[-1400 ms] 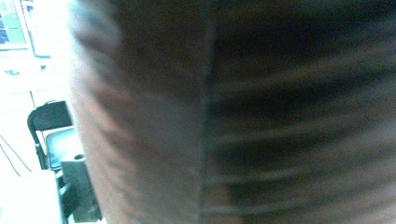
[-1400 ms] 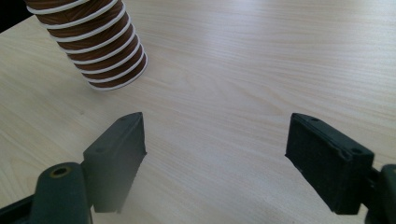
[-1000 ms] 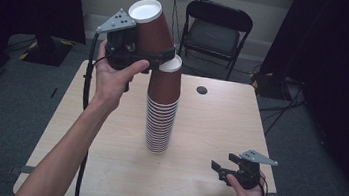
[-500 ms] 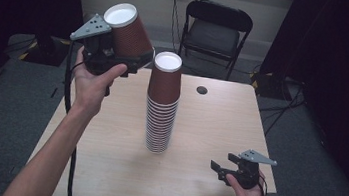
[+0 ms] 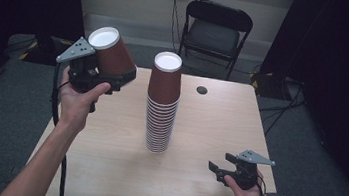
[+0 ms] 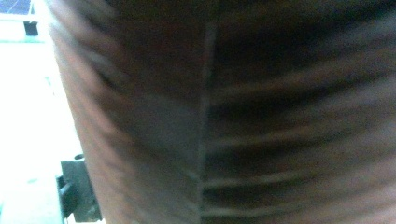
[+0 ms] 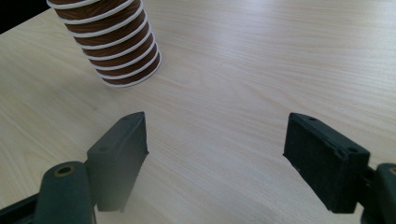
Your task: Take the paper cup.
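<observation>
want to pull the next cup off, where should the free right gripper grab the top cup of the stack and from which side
Probably by the side wall of the top cup, above the rims of the stack. It stands upside down with its white base up, so the wall is its exposed part. The right gripper, jaws open, rests low at the stack's right, so come in level from that side, then lift straight up.

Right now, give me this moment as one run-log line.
left claw: shut on brown cup, held tilted left of stack | cup stack: upright on table | right claw: open, low over table, holding nothing
</observation>
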Demonstrator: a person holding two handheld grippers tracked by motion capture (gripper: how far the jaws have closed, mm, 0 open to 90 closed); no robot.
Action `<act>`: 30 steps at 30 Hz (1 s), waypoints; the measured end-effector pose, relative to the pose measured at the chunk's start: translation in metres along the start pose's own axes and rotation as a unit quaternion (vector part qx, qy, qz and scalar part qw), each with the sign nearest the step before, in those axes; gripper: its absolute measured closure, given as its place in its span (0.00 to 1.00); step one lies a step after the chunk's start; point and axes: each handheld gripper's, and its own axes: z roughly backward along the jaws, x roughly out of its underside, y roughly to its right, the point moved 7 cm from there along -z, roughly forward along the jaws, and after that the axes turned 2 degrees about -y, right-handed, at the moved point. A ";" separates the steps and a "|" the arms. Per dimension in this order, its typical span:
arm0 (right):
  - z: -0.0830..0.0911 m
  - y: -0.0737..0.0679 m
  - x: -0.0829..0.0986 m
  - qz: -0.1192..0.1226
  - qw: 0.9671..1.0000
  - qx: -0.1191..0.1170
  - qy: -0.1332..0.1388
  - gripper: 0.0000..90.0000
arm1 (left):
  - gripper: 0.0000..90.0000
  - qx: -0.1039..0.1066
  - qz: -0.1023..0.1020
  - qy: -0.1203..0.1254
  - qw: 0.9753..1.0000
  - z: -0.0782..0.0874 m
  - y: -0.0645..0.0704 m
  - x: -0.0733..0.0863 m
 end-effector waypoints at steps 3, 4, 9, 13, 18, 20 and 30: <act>-0.001 -0.001 0.001 0.002 1.000 -0.004 -0.004 0.25 | 0.11 -0.009 0.005 -0.006 1.000 0.006 -0.006 0.013; -0.001 -0.002 0.001 0.004 1.000 -0.005 -0.005 0.25 | 0.11 -0.011 0.006 -0.008 1.000 0.006 -0.007 0.016; -0.003 -0.008 -0.001 0.021 1.000 -0.011 -0.003 0.25 | 0.11 -0.002 0.005 -0.025 1.000 0.012 -0.005 0.030; -0.004 -0.012 -0.001 0.028 0.999 -0.015 -0.007 0.29 | 0.11 0.000 0.007 -0.022 1.000 0.022 0.003 0.039; -0.002 -0.013 -0.002 0.037 0.999 -0.002 -0.002 0.29 | 0.11 -0.006 0.017 -0.023 1.000 0.029 0.005 0.057; -0.002 -0.013 -0.002 0.038 0.999 -0.001 -0.001 0.30 | 0.11 -0.015 0.022 -0.025 0.999 0.029 0.003 0.060; 0.000 -0.022 -0.005 0.029 1.000 -0.003 0.009 0.33 | 0.11 -0.027 0.045 -0.066 0.996 0.029 -0.006 0.098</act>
